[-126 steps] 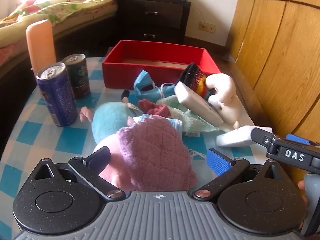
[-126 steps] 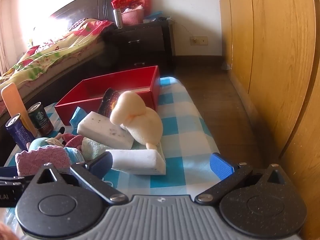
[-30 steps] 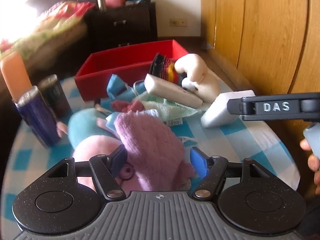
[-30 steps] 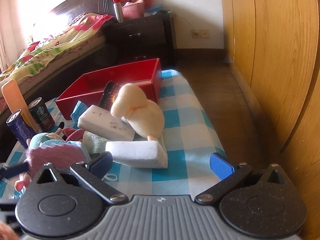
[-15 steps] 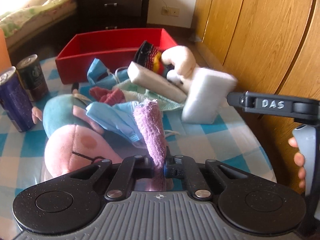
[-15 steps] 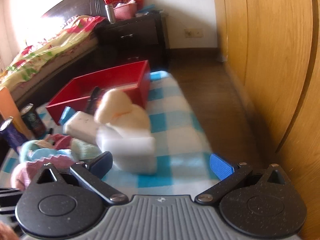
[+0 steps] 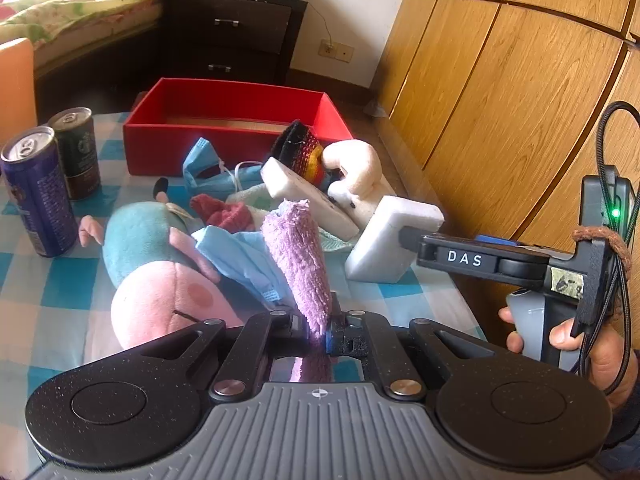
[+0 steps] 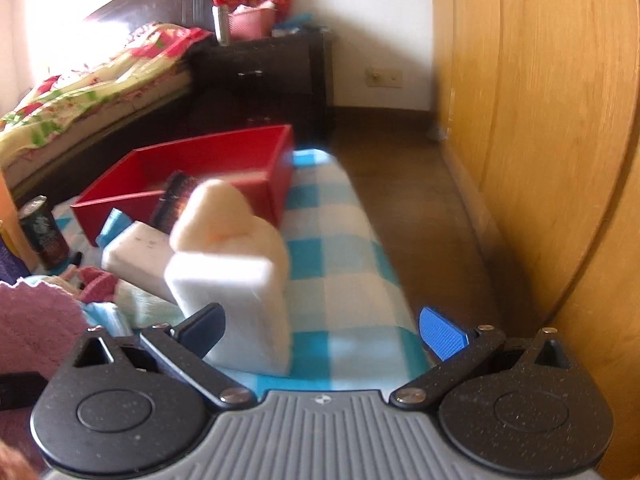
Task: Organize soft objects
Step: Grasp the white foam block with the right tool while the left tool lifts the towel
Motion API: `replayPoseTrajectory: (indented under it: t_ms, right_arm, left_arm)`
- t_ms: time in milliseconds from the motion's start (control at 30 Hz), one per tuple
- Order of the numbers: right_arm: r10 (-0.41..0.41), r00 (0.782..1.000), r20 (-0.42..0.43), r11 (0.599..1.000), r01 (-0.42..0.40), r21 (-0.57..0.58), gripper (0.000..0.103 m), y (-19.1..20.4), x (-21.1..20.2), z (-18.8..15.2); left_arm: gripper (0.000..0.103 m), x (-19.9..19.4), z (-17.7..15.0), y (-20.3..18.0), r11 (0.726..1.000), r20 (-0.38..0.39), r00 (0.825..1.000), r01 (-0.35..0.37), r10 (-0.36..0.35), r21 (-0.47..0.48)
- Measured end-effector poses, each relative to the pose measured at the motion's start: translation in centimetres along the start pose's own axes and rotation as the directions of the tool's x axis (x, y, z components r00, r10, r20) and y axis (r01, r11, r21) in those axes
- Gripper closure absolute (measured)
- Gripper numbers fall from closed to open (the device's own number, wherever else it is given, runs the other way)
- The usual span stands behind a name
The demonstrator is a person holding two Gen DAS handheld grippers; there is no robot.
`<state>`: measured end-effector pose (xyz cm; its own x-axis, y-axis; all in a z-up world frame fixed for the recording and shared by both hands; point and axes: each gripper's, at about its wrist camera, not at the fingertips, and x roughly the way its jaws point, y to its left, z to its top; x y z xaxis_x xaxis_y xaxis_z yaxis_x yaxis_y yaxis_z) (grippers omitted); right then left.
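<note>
My left gripper (image 7: 320,330) is shut on a purple fluffy cloth (image 7: 298,258), which stands up between its fingers. Under it lie a blue face mask (image 7: 236,258) and a pink and teal plush toy (image 7: 160,276). My right gripper (image 8: 322,330) is open, and its left finger (image 8: 202,332) touches a white sponge block (image 8: 236,300) that stands tipped up on the checkered tablecloth (image 8: 340,248). The same block (image 7: 390,238) shows in the left wrist view. Behind it lie a second white sponge (image 7: 304,196), a cream plush (image 7: 356,176) and an empty red box (image 7: 236,116).
Two drink cans (image 7: 36,192) (image 7: 78,152) and an orange object (image 7: 14,84) stand at the table's left. A wooden wardrobe (image 7: 500,100) runs along the right. A dark nightstand (image 7: 228,36) and a bed (image 8: 88,84) are behind the table.
My left gripper closed on the purple cloth and lifted it upright. My right gripper moved in toward the white sponge block, which tipped from lying flat to standing on end.
</note>
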<state>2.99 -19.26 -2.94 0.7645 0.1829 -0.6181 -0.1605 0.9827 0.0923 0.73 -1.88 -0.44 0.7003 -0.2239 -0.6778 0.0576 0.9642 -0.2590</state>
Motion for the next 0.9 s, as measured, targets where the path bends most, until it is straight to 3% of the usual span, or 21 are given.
replayPoseTrajectory:
  t_ms: [167,400,433,533,733,900]
  right_arm:
    - [0.002,0.999,0.044,0.992,0.003,-0.124,0.018,2.6,0.8,-0.4]
    - [-0.044,0.999,0.029,0.992,0.047,-0.12,0.019,4.2,3.0,0.1]
    - [-0.05,0.999,0.016,0.992,0.052,-0.119,0.028,4.2,3.2,0.2]
    - [-0.002,0.998,-0.061,0.999,0.0,-0.041,0.072,3.0,3.9,0.5]
    - [0.094,0.99,-0.108,0.994,-0.088,0.067,0.072,1.3,2.9,0.6]
    - [0.137,0.985,-0.101,0.989,-0.129,0.077,0.072,1.3,0.9,0.4]
  left_arm:
    - [0.1,-0.1,-0.3,0.9,0.999,-0.017,1.0,0.018,-0.018,-0.028]
    - [0.099,-0.1,-0.5,1.4,0.999,-0.024,0.999,0.027,-0.028,-0.04]
    - [0.099,-0.1,-0.4,1.3,0.999,-0.022,0.999,0.025,-0.026,-0.038]
    - [0.099,-0.1,-0.3,1.1,0.999,-0.018,0.999,0.026,-0.027,-0.031]
    - [0.098,-0.1,0.1,0.8,0.999,-0.003,1.0,0.019,-0.019,-0.029]
    - [0.098,-0.3,0.8,0.3,1.0,0.031,1.0,-0.003,0.004,-0.011]
